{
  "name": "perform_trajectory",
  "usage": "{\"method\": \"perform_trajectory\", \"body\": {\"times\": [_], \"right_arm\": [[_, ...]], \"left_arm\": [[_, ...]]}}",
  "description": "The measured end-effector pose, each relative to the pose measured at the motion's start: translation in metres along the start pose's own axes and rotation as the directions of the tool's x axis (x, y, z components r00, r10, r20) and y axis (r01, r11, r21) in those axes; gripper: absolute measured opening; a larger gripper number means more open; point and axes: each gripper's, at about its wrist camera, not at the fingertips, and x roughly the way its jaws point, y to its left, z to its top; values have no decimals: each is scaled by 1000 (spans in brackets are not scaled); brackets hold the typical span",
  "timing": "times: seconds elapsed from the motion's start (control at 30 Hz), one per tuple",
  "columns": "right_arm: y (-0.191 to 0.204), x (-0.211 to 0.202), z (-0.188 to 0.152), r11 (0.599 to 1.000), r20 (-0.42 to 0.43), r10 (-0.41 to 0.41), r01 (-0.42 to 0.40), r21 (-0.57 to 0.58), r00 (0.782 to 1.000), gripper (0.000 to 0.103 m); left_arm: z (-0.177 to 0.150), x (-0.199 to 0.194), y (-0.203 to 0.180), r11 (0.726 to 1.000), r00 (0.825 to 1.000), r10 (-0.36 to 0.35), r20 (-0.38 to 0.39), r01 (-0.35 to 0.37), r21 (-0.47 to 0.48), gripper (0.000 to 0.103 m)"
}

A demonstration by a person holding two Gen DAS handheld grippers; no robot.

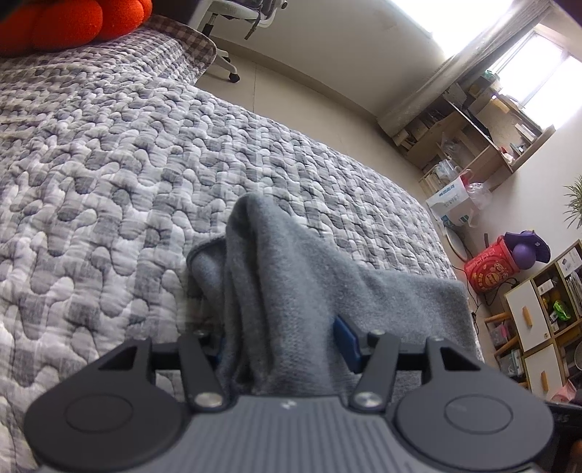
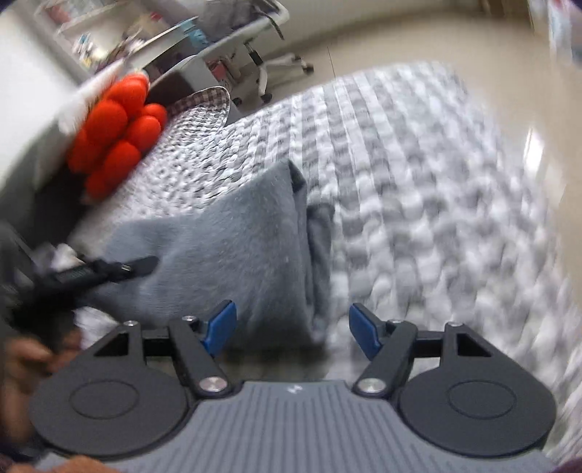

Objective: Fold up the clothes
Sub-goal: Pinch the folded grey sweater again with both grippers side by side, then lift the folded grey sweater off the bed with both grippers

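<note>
The left gripper (image 1: 283, 345) has grey cloth (image 1: 291, 291) bunched between its blue pads (image 1: 345, 340); the left pad is hidden under the fabric, so the jaws look clamped on it, though the wrist view does not show the pinch itself. The cloth rises from the jaws in a tall fold, with one edge drooping to the left and a flat panel spreading right, all above the quilt (image 1: 109, 163).

The right gripper (image 2: 293, 331) stands with its jaws wide apart and nothing pinched; its pads (image 2: 220, 327) flank the near corner of the cloth (image 2: 236, 247). In this blurred view the cloth lies on the quilt (image 2: 418, 182), folded along its right edge. The left gripper (image 2: 109, 271) reaches in over the cloth's left part, a hand (image 2: 22, 364) behind it.

An orange cushion (image 1: 72, 22) sits at the far left of the bed, an office chair (image 2: 262, 54) on the floor beyond. Shelves (image 1: 469, 134) stand far right under a bright window.
</note>
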Motion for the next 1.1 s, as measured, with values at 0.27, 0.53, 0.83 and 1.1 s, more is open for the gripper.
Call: {"method": "perform_trajectory", "body": {"times": [0.27, 0.53, 0.83, 1.1], "right_arm": [[-33, 13, -11, 937, -21, 228, -213, 278, 974, 73], [-39, 9, 0, 915, 50, 281, -283, 287, 959, 74], [-51, 19, 11, 892, 114, 362, -379, 245, 925, 72], [-46, 26, 18, 922, 132, 316, -337, 191, 940, 59]], "left_arm": [[0, 1, -3, 1000, 1000, 12, 4, -12, -2, 59], [0, 3, 2, 1000, 1000, 3, 8, -3, -11, 60], [-4, 2, 3, 1000, 1000, 15, 21, -15, -13, 60], [-6, 0, 4, 999, 999, 26, 33, -25, -20, 59]]}}
